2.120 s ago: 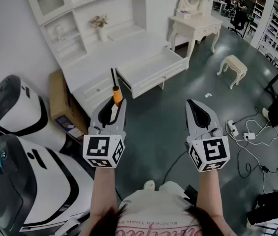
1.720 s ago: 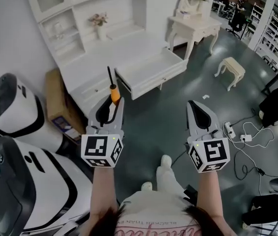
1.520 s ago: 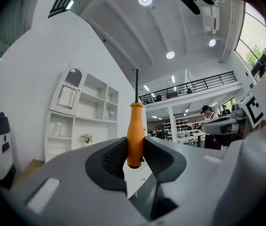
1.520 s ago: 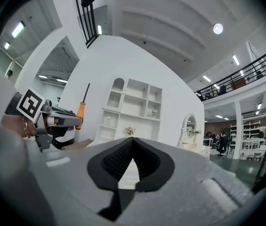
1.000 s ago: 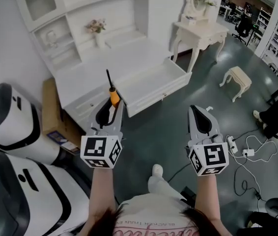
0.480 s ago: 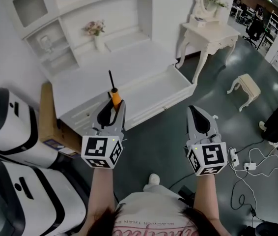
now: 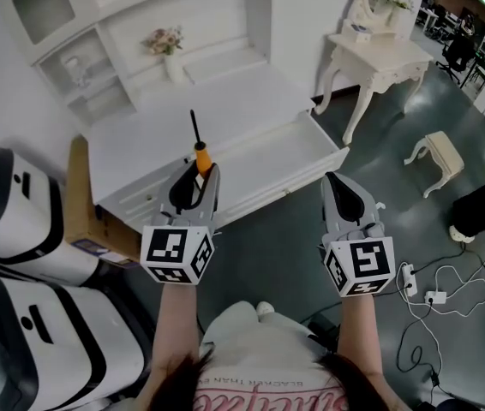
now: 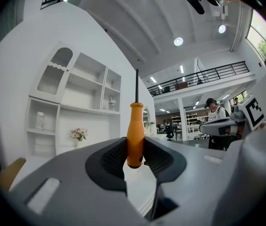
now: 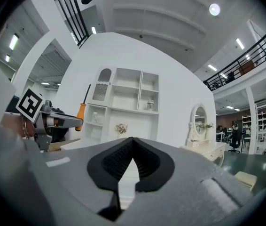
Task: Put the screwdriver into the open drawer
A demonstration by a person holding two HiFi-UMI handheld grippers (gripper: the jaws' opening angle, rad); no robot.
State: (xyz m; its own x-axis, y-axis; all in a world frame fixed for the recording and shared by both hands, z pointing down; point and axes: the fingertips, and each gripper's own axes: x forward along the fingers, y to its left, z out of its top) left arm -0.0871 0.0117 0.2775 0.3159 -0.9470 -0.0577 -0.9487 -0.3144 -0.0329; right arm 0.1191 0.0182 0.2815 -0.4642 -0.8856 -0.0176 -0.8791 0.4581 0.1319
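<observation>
The screwdriver (image 7: 200, 155) has an orange handle and a thin black shaft. It stands upright between the pads of my left gripper (image 7: 199, 175), which is shut on the handle's lower end. In the left gripper view the screwdriver (image 8: 134, 133) rises straight up from the left gripper (image 8: 135, 160). The open white drawer (image 7: 278, 157) juts out of a low white cabinet just beyond and to the right of the screwdriver. My right gripper (image 7: 334, 181) hovers over the floor in front of the drawer's right end. The right gripper (image 9: 132, 141) is shut, with nothing between its pads.
A white shelf unit with a flower vase (image 7: 170, 50) stands behind the cabinet. A dressing table (image 7: 380, 54) and a stool (image 7: 440, 151) are at the right. A cardboard box (image 7: 80, 202) and white-and-black machines (image 7: 20, 229) crowd the left. Cables and a power strip (image 7: 421, 291) lie on the floor.
Both grippers have come closer to the cabinet and drawer, which now lie nearer and larger in the head view. The screwdriver stays upright in the left gripper.
</observation>
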